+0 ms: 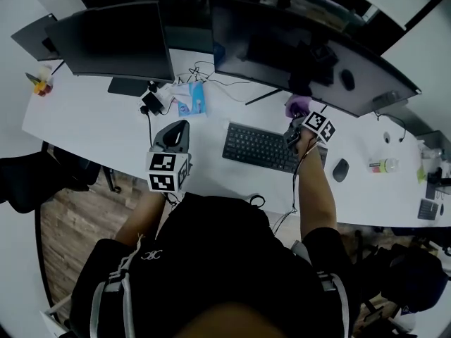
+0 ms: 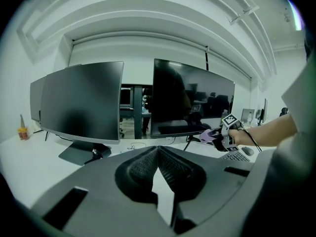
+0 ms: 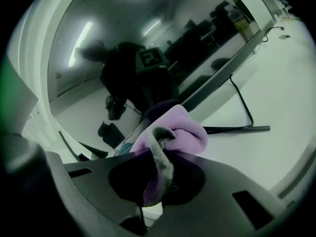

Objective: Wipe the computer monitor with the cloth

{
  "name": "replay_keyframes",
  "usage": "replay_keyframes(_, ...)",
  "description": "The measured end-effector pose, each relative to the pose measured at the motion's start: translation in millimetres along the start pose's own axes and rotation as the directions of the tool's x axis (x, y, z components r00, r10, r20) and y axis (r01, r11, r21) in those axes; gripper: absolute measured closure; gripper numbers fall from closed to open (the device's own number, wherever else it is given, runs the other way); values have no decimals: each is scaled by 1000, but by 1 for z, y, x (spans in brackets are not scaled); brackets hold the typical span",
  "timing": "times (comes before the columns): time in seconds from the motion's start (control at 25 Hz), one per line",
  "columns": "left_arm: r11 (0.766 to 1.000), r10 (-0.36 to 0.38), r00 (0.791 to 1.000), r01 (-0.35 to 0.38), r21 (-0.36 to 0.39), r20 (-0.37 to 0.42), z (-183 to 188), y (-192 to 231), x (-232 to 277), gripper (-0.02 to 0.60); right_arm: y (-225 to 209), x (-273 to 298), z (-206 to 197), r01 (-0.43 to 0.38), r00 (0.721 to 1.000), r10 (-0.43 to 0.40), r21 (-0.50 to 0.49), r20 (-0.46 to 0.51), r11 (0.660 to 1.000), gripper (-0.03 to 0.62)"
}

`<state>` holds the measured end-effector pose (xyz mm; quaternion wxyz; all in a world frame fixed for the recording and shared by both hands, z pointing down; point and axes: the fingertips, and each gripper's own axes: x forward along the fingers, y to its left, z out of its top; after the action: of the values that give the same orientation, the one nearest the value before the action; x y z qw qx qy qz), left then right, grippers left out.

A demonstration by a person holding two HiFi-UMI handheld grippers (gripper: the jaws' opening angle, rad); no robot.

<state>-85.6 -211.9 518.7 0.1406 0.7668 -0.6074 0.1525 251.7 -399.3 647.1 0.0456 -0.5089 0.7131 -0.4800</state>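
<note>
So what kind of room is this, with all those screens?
Most likely an office. A long white desk carries a big dark flat-screen monitor, a second dark monitor, a black keyboard and a black computer mouse.

Three monitors (image 1: 113, 41) (image 1: 303, 55) (image 1: 32, 37) on the desk (image 1: 91, 125). One keyboard (image 1: 261, 146), one mouse (image 1: 340, 170), one purple cloth (image 1: 297, 105), one little bottle (image 1: 384, 165) near the desk's right edge. Two grippers (image 1: 176, 129) (image 1: 294, 120).
</note>
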Motion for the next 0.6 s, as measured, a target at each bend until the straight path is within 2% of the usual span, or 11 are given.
replay_keyframes(0.32, 1000, -1, 1000, 1, -20, 4, -3, 39, -5, 569, 42, 32, -31, -17, 999, 15, -38, -43, 999, 537)
replay_keyframes(0.6, 1000, -9, 1000, 9, -17, 12, -3, 75, -8, 569, 79, 60, -58, -53, 998, 53, -8, -35, 999, 537)
